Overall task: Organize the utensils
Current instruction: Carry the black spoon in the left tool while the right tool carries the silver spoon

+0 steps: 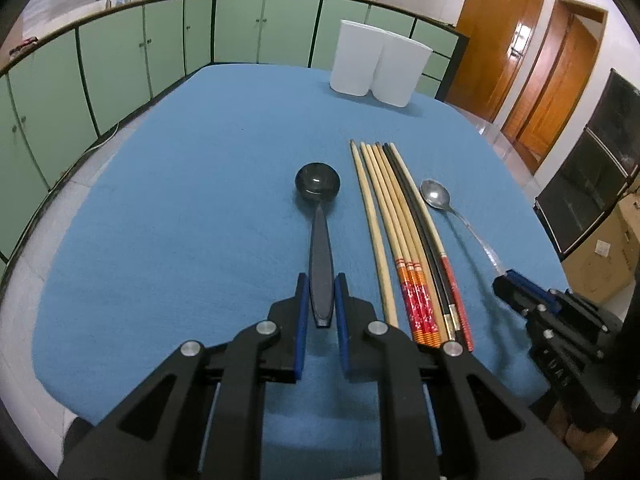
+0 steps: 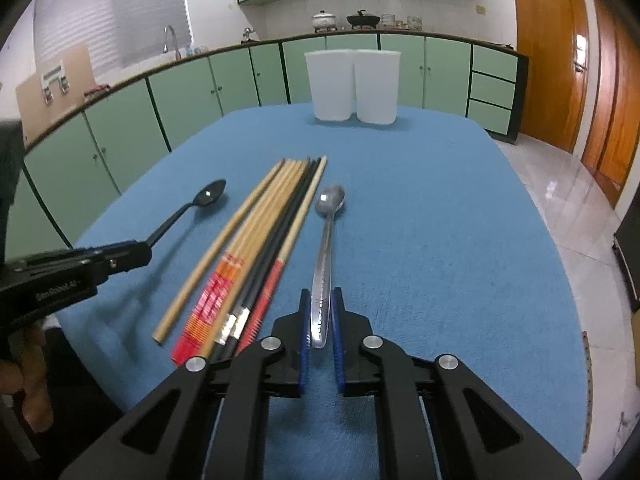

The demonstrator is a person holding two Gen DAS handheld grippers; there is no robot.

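My left gripper (image 1: 321, 280) is shut on the handle of a black spoon (image 1: 319, 184), whose bowl points away over the blue tablecloth. My right gripper (image 2: 321, 294) is shut on the handle of a silver spoon (image 2: 330, 200). Between the spoons lie several chopsticks (image 1: 396, 236) side by side, some plain wood, some black, some with red and orange ends; they also show in the right wrist view (image 2: 260, 240). Two white containers (image 1: 378, 66) stand at the table's far edge, also seen in the right wrist view (image 2: 354, 86).
The table is covered by a blue cloth (image 1: 180, 220). Green kitchen cabinets (image 1: 120, 52) curve along the left and back. Wooden doors (image 1: 532, 60) are at the right. A cardboard box (image 1: 608, 256) stands on the floor at the right.
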